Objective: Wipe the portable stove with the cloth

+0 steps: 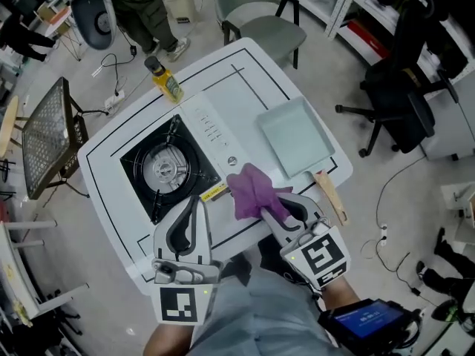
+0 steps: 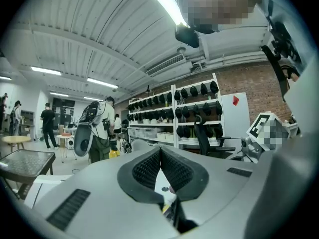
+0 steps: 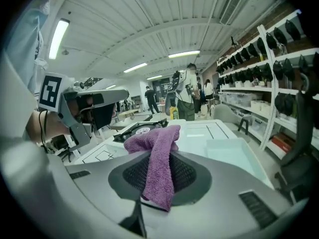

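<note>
Approach step: my right tongs [image 1: 261, 212] pinch the cloth [image 1: 252, 188] beside the stove [image 1: 167, 165], left tongs [image 1: 197, 202] pressed together, empty; next, I judge, sweeping it over the stove.

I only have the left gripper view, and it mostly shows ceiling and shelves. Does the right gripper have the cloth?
Observer: Yes. The right gripper is shut on the purple cloth, which bunches up ahead of its jaws.
Operator: Where is that against the stove?
Observer: In the head view the cloth is at the near right corner of the portable stove, beside the burner, not over it.
Operator: Anything on the right to avoid?
Observer: A pale blue tray lies right of the stove, with a wooden handle by its near corner.
</note>
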Motion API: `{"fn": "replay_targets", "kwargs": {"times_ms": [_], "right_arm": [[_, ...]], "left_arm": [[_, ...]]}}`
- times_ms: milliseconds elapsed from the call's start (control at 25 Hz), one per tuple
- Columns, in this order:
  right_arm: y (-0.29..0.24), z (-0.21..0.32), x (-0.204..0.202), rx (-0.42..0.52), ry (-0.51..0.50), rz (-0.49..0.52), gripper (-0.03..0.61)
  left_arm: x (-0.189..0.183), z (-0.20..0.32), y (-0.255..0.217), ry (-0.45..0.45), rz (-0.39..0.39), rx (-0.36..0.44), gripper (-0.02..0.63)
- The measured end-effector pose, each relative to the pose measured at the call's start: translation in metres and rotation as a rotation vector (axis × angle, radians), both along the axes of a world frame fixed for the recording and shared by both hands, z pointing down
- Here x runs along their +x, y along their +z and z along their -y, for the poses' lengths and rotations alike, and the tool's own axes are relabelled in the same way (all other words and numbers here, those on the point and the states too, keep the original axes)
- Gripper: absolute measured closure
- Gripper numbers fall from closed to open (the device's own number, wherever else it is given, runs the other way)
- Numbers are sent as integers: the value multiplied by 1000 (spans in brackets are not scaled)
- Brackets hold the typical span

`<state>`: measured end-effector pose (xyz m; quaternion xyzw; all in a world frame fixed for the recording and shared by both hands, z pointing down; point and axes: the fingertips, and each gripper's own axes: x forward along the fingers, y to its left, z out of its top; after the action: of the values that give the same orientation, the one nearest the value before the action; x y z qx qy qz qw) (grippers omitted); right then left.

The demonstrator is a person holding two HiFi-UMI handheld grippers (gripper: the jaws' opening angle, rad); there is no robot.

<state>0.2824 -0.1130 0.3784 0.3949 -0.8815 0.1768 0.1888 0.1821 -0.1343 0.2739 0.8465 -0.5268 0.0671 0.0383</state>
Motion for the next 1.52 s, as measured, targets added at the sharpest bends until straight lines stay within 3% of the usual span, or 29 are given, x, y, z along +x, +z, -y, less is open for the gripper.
{"fn": "replay_targets", "kwargs": {"times_ms": [200,440,560,720,960,1200,1320,1440,1520], "right_arm": [[52,-61,-54,-166,-12,54,471],[112,-75,-124,-260,-76,51,471],[127,-70,-138,-246,-80,34,458],[132,-67,-149,-249,-131,33,372],[114,-74,-138,-220,-212,-61,331],[93,-89,-162,-36,-526,-206,319],[99,-87,-170,-3,-601,-274,311],[115,-81,-171,4,-670,-340,307],[128,-81,-172,-13,-722,-373,307]], "left_arm": [[-31,-42,31,33,16,-69,595],[-93,-72,76,-61,53,-161,595],[-121,-74,90,-110,63,-180,595],[-144,-74,103,-148,48,-191,595],[-164,-78,97,-177,4,-183,595],[-171,-78,88,-204,-37,-167,595],[-181,-77,90,-235,-42,-174,595],[-189,-68,85,-265,-57,-123,595],[-194,-68,92,-296,-62,-143,595]]}}
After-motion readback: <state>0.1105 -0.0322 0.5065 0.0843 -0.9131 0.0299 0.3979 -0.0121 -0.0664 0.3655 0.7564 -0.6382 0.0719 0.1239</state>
